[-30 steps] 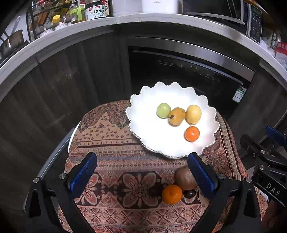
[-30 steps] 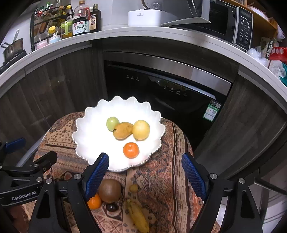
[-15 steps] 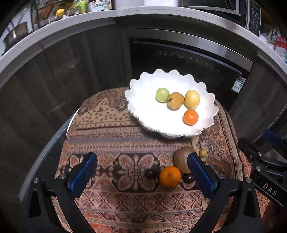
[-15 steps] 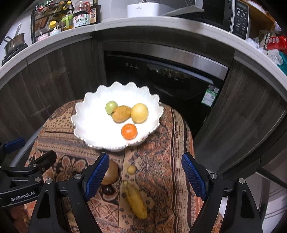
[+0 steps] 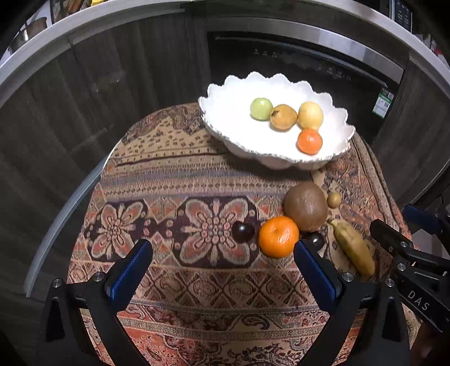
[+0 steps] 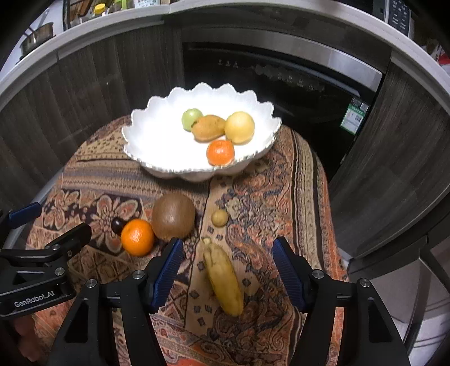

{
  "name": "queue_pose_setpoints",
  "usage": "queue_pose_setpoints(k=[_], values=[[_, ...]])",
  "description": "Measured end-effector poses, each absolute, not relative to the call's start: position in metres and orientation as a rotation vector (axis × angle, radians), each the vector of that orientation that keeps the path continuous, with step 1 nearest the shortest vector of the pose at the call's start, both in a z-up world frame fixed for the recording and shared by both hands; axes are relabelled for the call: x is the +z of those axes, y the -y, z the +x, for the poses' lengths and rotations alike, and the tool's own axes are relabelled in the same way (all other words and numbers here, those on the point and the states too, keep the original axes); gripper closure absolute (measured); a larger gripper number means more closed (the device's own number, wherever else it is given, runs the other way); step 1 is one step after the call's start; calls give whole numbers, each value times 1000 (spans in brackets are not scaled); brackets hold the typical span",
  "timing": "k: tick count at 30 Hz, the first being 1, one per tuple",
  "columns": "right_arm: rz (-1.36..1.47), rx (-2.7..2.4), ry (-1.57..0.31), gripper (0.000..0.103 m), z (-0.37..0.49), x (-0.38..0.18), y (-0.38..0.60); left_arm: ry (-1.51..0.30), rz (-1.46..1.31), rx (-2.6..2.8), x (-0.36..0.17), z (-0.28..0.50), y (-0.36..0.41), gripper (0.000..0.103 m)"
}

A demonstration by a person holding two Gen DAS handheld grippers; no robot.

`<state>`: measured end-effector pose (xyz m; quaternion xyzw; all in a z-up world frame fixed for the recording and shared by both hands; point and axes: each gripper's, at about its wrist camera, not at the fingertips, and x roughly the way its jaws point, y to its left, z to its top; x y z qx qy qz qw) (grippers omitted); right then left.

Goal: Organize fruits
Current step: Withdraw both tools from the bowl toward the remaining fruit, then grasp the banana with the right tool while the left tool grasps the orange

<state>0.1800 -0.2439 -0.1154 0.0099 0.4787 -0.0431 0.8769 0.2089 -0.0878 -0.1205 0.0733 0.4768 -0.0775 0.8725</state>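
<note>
- "DAS" in white capitals stands on the black body of the right gripper, seen at the lower right of the left wrist view
- "GenRobot.AI" in white stands on the black body of the left gripper, at the lower left of the right wrist view
- A green and white sticker sits on the dark appliance front beside the wooden panel; its print is too small to read
- White marks on the appliance's control strip are too small to read
- Buttons on the microwave panel carry print too blurred to read
</note>
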Motion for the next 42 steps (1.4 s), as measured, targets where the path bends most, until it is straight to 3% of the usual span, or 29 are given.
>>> queue_pose_setpoints(k=[19,28,42], values=[[16,-32,-1112,45,183,-177,244,-1077,168,-128,-169,205,90,1],[20,-22,-1137,66,187,-191,241,-1087,171,-119,-174,208,88,1],[45,-3,-1105,72,181,-189,244,-1085,175,-136,-175,203,93,1]])
